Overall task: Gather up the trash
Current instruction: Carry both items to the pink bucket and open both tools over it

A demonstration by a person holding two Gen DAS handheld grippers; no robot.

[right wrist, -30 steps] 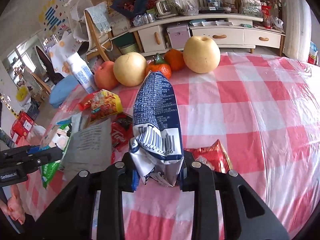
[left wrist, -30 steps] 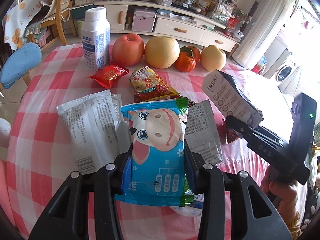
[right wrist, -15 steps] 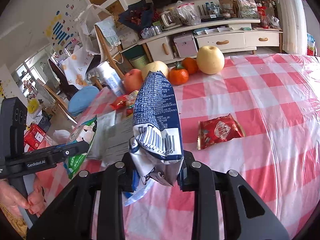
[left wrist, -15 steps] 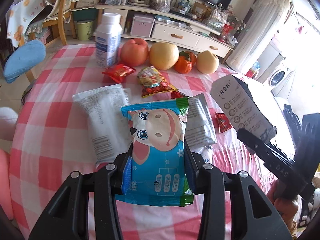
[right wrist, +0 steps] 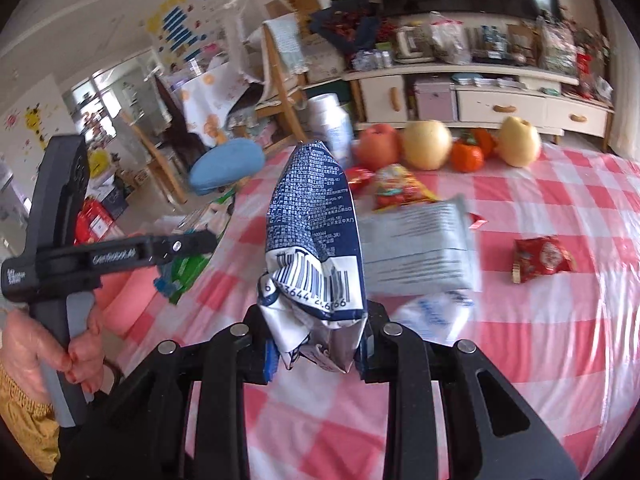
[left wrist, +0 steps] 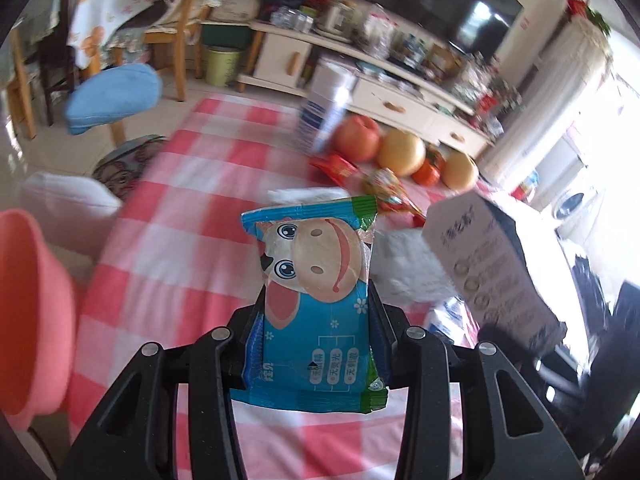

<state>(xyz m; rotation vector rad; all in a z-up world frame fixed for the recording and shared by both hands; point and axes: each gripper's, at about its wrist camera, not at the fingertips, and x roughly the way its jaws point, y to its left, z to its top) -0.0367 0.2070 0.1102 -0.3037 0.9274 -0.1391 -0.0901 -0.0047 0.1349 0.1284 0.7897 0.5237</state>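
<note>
Nearest to us, our left gripper (left wrist: 316, 320) clamps a blue wet-wipe packet (left wrist: 316, 304) printed with a cartoon cow, holding it upright above the red-and-white checked tablecloth (left wrist: 180, 248). Our right gripper (right wrist: 318, 340) pinches a crumpled dark-blue snack bag (right wrist: 316, 240) by its barcode end, also lifted off the cloth. At the left edge of the left wrist view we see a pink bin (left wrist: 28, 320) beside the table. On the cloth beyond lie a grey printed pouch (right wrist: 416, 248), a small red wrapper (right wrist: 542, 258) and a yellow-red snack packet (right wrist: 400, 188). Farther back stand a white bottle (right wrist: 332, 128), an apple (right wrist: 378, 146), two pears and tangerines.
</note>
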